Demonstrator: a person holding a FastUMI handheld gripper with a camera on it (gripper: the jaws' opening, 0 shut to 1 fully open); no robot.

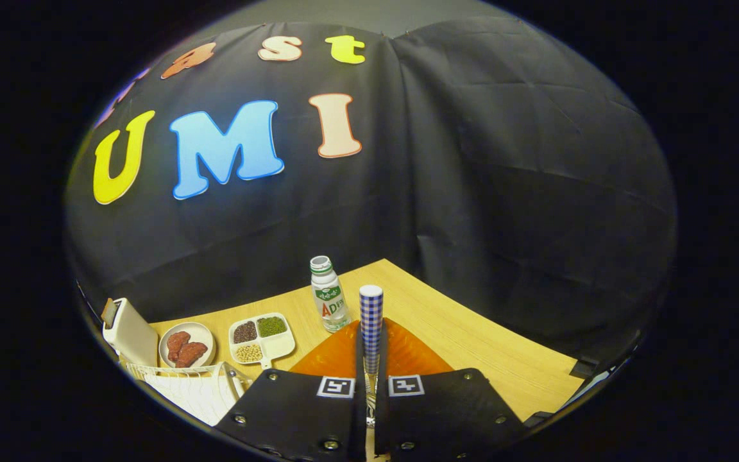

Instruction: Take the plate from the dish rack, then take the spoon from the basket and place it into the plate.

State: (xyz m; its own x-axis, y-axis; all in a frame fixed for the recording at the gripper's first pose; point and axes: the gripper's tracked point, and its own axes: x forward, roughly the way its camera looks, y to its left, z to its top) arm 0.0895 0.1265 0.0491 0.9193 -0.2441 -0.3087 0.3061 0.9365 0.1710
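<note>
Now, the wooden desk (472,346) is carrying everything. The orange plate (408,356) is lying flat on it directly below and just ahead of the tongs (370,385), so the rack step looks done. White wire dish rack (196,385) is sitting off to the left of the tongs, with a white toaster (127,333) beyond it. Farther left-ahead: a small dish of red meat pieces (186,346) and a divided tray of beans (260,339). A white drink bottle (329,295) is standing upright just past the plate.

The tongs are pinching the spoon's checked handle (371,321), fingers nearly closed on it. Its long axis is running straight ahead, rising past the fingertips over the plate's middle. Bowl end is hidden. Judging by this, the hand is hovering level above the plate; lowering and releasing should do.
</note>
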